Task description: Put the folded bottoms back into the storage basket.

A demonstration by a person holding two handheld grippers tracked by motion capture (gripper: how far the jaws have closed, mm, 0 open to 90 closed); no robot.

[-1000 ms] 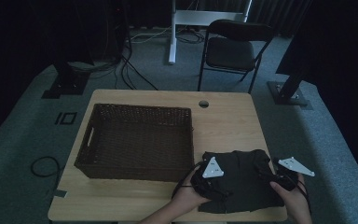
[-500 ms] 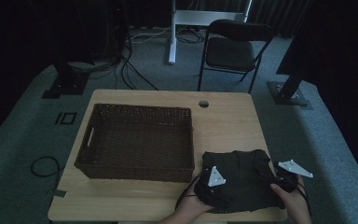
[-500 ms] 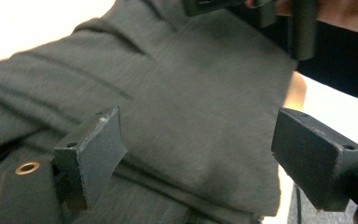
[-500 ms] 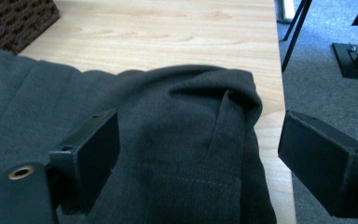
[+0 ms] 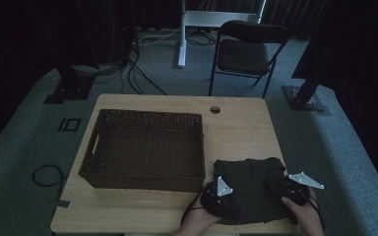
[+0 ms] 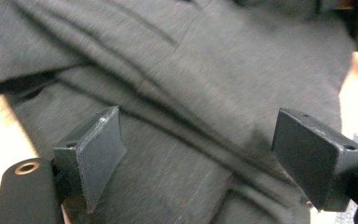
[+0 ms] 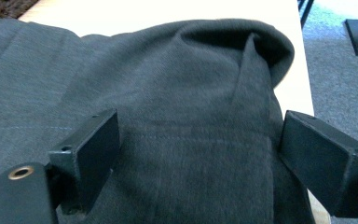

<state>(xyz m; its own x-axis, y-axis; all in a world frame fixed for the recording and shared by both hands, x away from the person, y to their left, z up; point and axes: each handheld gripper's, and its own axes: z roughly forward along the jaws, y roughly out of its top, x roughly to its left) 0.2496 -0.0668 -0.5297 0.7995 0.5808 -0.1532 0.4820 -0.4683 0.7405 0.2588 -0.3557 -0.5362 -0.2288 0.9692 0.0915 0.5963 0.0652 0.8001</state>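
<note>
A dark grey folded garment (image 5: 252, 189) lies on the front right part of the wooden table (image 5: 236, 128). My left gripper (image 5: 221, 194) is at the garment's left edge, jaws wide apart just over the creased cloth (image 6: 205, 79), pads not pressing it. My right gripper (image 5: 288, 189) is at the garment's right edge. In the right gripper view the open gripper (image 7: 203, 119) straddles a raised fold of the cloth (image 7: 205, 70), with no squeeze showing. A hand holds each gripper from the table's near edge.
A dark wicker basket (image 5: 145, 172) stands on the left half of the table, its right wall close to the garment. A cable hole (image 5: 215, 109) is near the far edge. A folding chair (image 5: 246, 54) stands beyond the table.
Both grippers have sunk onto the garment, the left one more than the right. The garment and the basket have stayed in place.
</note>
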